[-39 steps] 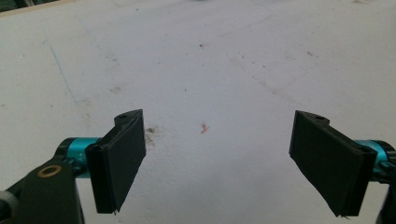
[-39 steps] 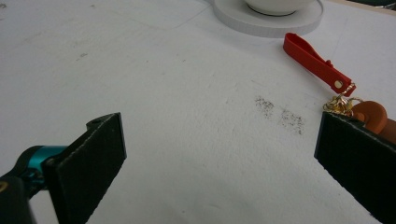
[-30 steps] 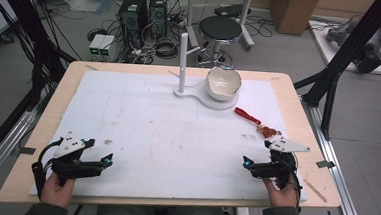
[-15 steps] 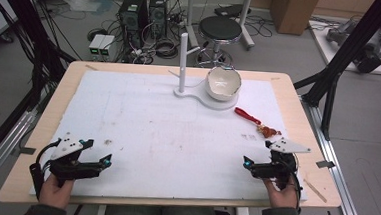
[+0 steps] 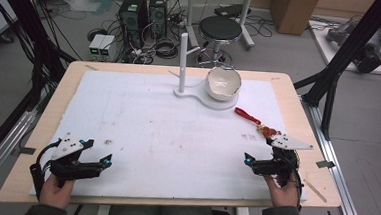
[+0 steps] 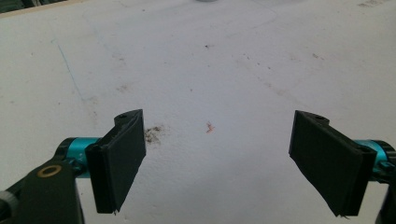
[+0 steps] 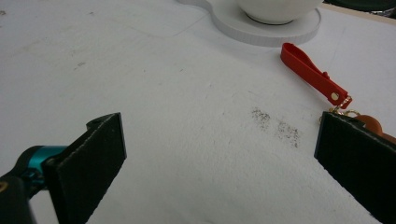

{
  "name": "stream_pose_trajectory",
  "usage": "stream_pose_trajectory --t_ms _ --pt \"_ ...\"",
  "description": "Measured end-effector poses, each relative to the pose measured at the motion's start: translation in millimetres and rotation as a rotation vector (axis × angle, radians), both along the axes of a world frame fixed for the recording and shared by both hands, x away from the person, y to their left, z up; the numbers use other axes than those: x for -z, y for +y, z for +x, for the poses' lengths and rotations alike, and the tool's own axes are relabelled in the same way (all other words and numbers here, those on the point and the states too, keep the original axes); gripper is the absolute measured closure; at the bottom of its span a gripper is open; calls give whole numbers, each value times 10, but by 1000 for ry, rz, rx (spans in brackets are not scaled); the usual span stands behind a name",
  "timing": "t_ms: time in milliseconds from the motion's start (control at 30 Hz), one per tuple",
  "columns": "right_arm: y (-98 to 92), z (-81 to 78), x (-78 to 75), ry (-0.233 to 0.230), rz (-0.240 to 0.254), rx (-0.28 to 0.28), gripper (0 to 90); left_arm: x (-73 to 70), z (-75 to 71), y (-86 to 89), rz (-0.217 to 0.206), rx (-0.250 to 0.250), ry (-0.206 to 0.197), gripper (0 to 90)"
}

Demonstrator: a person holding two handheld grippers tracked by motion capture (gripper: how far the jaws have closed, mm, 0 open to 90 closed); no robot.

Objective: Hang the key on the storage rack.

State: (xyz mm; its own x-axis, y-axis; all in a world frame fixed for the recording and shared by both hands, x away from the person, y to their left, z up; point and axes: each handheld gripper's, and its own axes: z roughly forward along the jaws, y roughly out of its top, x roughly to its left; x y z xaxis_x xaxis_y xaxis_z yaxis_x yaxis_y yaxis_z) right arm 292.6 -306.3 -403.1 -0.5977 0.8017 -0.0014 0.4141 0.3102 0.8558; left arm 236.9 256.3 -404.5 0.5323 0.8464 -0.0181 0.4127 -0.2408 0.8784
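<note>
Keychain [image 5: 256, 121] is lying on the bench [image 5: 153, 115] just ahead of the right tongs [image 5: 248, 159], its strap slanting toward the bowl [image 5: 223, 83]. Both tongs, left [image 5: 106, 161] included, are gaping empty; the right is sitting far nearer.

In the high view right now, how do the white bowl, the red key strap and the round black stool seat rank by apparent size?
1. Round black stool seat, though it stands farther off on the floor.
2. White bowl, slightly smaller.
3. Red key strap, clearly smallest.
</note>
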Motion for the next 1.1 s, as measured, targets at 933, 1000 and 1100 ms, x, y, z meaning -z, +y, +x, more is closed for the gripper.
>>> stream_pose_trajectory --t_ms 933,1000,1100 --pt "-68 573 -305 44 -77 -58 11 8 26 11 -3 -2 3 191" --pt "-76 625 -331 49 -84 -52 15 3 27 17 -5 -9 3 191" --pt "-96 705 -370 58 -92 -67 51 -1 23 13 -6 -8 0 191"
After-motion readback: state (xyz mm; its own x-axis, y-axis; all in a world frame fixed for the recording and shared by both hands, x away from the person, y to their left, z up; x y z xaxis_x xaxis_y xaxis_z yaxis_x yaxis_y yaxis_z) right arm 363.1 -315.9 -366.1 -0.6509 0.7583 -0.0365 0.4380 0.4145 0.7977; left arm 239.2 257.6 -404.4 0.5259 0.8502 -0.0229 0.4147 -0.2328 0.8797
